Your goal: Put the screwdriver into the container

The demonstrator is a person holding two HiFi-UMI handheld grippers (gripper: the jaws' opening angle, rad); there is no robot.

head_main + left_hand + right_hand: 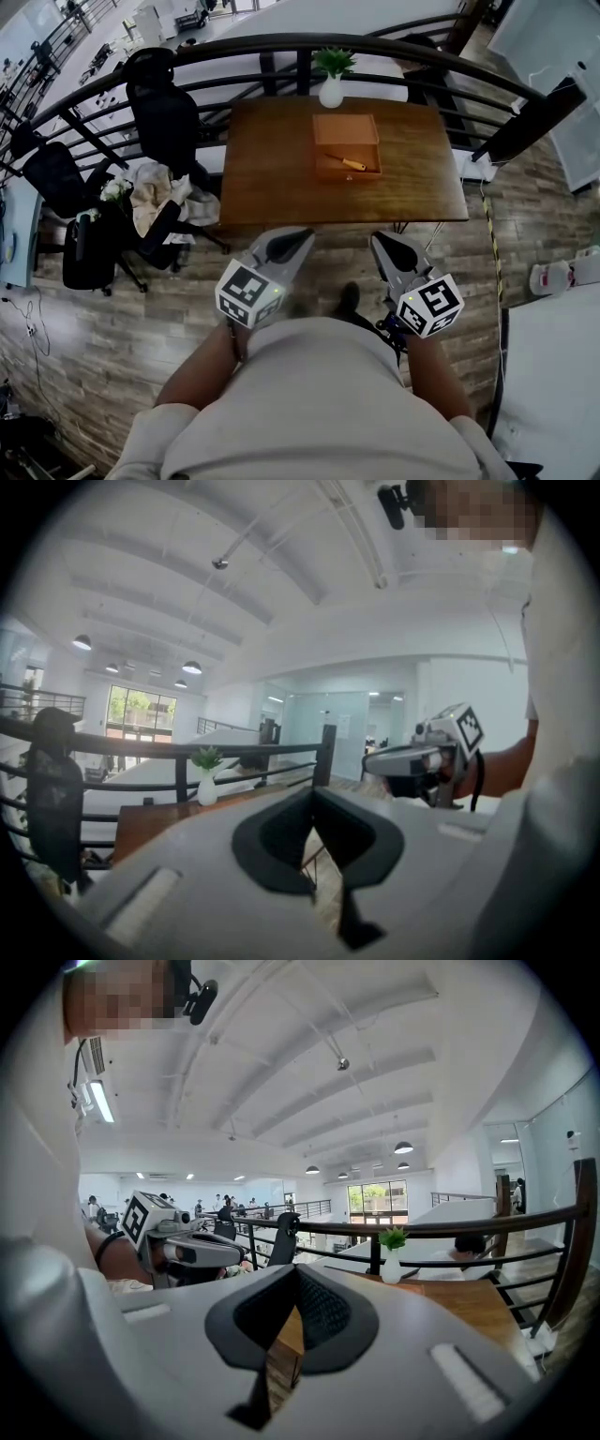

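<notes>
An orange-handled screwdriver [347, 162] lies inside the open wooden container [349, 175], which sits at the back middle of the brown table [272, 159]. Both grippers are held close to my body, short of the table's near edge and well away from the box. My left gripper [302, 234] [313, 794] is shut with nothing in it. My right gripper [378, 239] [295, 1274] is likewise shut and empty. Each gripper view shows the other gripper off to one side: the right gripper [412, 759] and the left gripper [202, 1251]. Neither gripper view shows the screwdriver.
A small plant in a white vase [331, 89] stands behind the box at the table's far edge. A dark curved railing [281, 45] runs behind the table. Black office chairs [164, 103] and a heap of cloth [155, 192] stand to the left. Wood floor lies below me.
</notes>
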